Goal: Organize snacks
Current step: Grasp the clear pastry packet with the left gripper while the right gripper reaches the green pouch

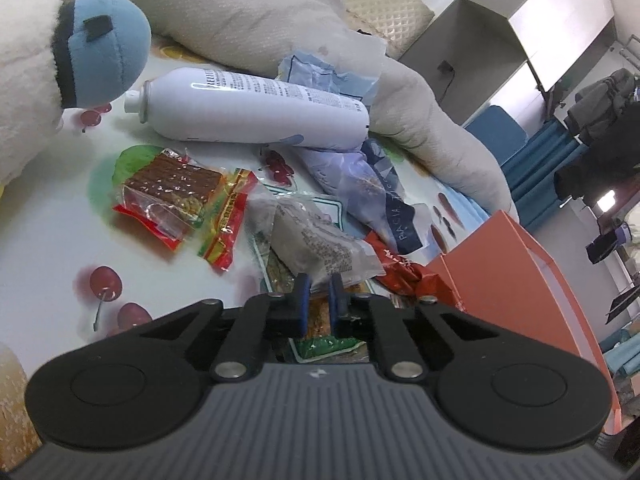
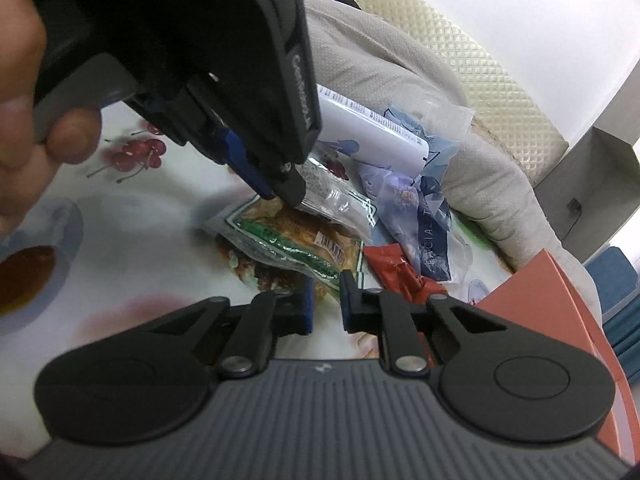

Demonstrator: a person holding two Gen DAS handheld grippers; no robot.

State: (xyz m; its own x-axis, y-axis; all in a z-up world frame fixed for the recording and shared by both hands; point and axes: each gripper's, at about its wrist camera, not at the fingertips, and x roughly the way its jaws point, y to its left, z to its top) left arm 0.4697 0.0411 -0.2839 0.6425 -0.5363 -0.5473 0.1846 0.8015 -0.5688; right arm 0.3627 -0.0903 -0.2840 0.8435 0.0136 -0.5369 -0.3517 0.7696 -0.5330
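Clear plastic blurs much of what matters: the grey-speckled transparent snack packet (image 1: 320, 240) lies at the centre of the left wrist view, its near edge running down between the blue pads of the left gripper (image 1: 319, 292), which is closed on that edge. Beneath it, a clear packet with green trim and orange-brown contents (image 2: 296, 244) is half covered; in the right wrist view the right gripper (image 2: 326, 300) has its pads drawn close together at this packet's near edge, though whether they actually pinch the wrapper cannot be told. The left gripper's black body fills the upper left of that view and hides the worktop behind it, with a person's hand (image 2: 24, 128) cut off at the left edge. Just right of the pile lie a crumpled red foil wrapper (image 1: 404, 272) and an orange cardboard box (image 1: 520, 280), cropped by the frame. Left of the pile sits a brown bar in a red and yellow wrapper (image 1: 180, 200). Farther back a white spray can (image 1: 256, 108) lies on its side, touching a crumpled pale-blue bag (image 1: 328, 76); a white plush toy with a blue face (image 1: 100, 52) crowds the upper left. The worktop (image 1: 48, 240) carries a glossy cherry-print cloth; beige padded fabric (image 1: 248, 12) is heaped behind.
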